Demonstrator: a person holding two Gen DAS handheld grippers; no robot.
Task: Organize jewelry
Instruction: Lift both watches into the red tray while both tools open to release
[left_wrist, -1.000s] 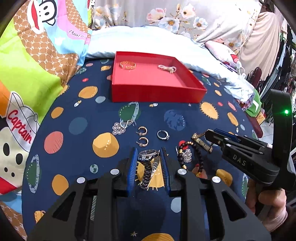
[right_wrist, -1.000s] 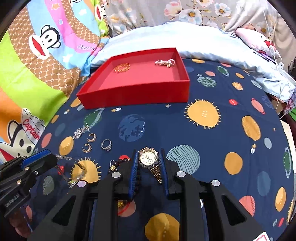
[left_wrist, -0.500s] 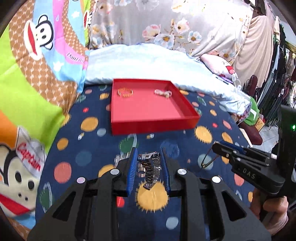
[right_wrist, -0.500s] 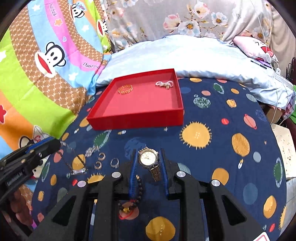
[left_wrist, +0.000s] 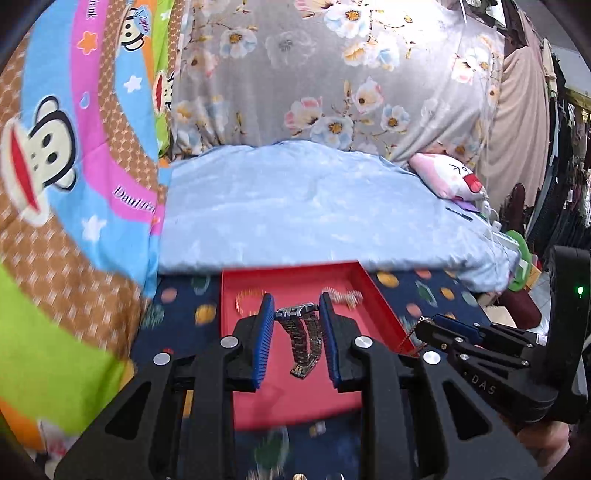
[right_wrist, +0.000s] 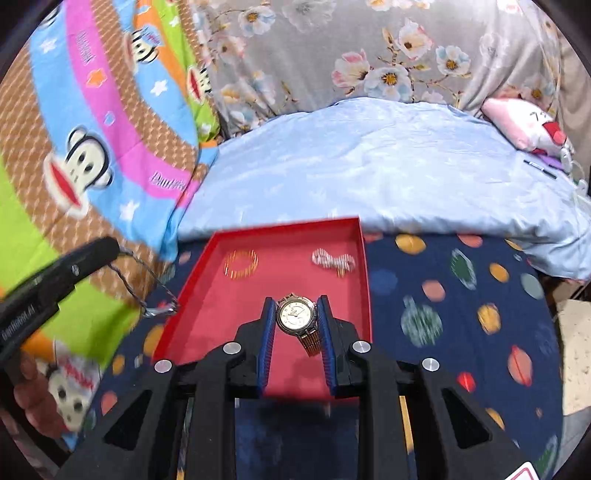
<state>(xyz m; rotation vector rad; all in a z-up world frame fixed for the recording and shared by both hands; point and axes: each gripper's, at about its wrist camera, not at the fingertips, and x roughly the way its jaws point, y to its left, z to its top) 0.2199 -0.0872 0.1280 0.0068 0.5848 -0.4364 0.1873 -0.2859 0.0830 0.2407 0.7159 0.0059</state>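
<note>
The silver watch (left_wrist: 301, 334) hangs pinched between the blue pads of the left hand-held gripper (left_wrist: 296, 314), its metal band drooping over the middle of the red tray (left_wrist: 384, 306). The gold-faced watch (right_wrist: 297, 317) is clamped by its case in the right hand-held gripper (right_wrist: 295, 315), dial up, above the tray's near half. The tray sits on the planet-print blanket (right_wrist: 461, 314) of the bed, close to the pale blue quilt (right_wrist: 369, 166) along the far edge. A gold bracelet (right_wrist: 242, 263) and a silver bracelet (right_wrist: 332, 260) lie apart near the tray's far wall.

Both watches appear ready to be lowered and let go. The two grippers are close together over one small tray, so they could knock each other, or one watch could drop onto the other and tangle bands. A thin chain (right_wrist: 147, 288) dangles from the left gripper's side in the right view; it may snag the tray's left rim and drag the tray. A release from this height could let a watch bounce out.
</note>
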